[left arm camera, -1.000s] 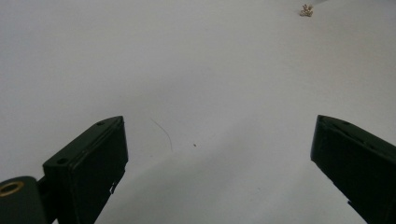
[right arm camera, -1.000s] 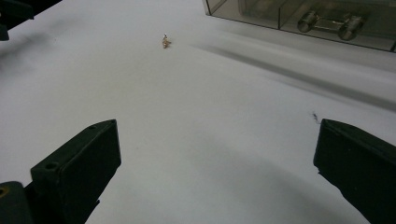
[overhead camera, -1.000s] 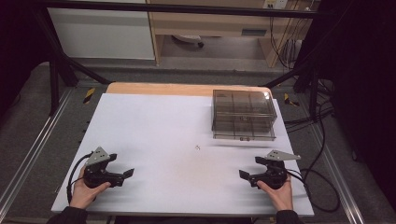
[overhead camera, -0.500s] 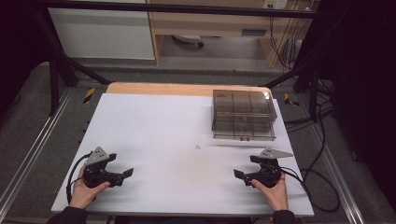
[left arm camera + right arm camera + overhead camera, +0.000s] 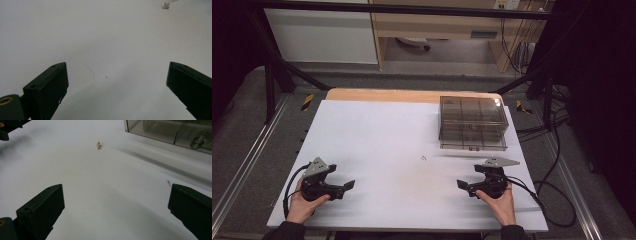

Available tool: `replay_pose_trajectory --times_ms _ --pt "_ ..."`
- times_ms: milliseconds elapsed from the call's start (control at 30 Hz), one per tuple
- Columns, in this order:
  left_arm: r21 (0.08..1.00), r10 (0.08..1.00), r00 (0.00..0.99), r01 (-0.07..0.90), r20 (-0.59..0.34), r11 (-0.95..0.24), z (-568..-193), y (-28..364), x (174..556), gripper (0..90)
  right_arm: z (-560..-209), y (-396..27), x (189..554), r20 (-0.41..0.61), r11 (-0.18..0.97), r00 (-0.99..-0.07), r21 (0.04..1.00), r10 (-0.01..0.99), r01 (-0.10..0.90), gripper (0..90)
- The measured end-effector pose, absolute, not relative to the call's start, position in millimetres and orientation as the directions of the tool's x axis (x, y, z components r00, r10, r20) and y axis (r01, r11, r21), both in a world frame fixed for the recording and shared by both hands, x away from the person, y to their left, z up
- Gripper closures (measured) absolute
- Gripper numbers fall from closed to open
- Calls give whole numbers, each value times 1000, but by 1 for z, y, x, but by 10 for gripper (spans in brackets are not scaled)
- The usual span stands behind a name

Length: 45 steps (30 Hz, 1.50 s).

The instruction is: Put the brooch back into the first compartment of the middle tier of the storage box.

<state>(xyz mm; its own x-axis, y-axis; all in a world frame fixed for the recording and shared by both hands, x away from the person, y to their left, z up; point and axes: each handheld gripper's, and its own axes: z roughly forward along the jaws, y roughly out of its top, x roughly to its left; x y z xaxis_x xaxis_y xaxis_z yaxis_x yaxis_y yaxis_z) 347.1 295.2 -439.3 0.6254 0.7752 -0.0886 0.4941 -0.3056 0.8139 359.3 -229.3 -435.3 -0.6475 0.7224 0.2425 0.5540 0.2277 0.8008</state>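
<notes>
Trinket: a small gold-coloured trinket [image 5: 424,158] lies alone on the white sheet near the middle of the counter [image 5: 377,135]; too small to name more closely. It appears far up in my right gripper view [image 5: 99,145] and at the top edge of my left gripper view [image 5: 166,5].
Trinket, relation to my tools: between my two hand-held grippers and farther from me than both; touched by neither.
My right hand-held gripper [image 5: 465,186]: in my right hand at the near right of the counter, jaws spread wide with nothing between them, low over the white sheet, pointing toward the middle.
My left hand-held gripper [image 5: 345,186]: in my left hand at the near left, jaws likewise wide apart and holding nothing, pointing toward the middle.
Box: a smoky clear plastic box [image 5: 472,122] with inner compartments stands at the far right of the counter, well apart from the trinket; in my right gripper view [image 5: 172,132] a small metal fitting shows on its front.
Counter: white sheet over a wooden top, the bare wood showing along the far edge.
Cables: one trails from each hand-held gripper off the near side.
</notes>
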Motion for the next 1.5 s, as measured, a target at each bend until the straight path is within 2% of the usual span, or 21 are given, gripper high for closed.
replay_pose_trajectory --times_ms 833,1500 --pt "811 778 622 496 -83 -311 -440 296 347 39 -421 -178 376 206 288 -685 796 699 533 15" --pt "805 781 619 505 -87 -311 -441 297 348 39 -427 -144 396 203 310 -683 776 701 549 51"
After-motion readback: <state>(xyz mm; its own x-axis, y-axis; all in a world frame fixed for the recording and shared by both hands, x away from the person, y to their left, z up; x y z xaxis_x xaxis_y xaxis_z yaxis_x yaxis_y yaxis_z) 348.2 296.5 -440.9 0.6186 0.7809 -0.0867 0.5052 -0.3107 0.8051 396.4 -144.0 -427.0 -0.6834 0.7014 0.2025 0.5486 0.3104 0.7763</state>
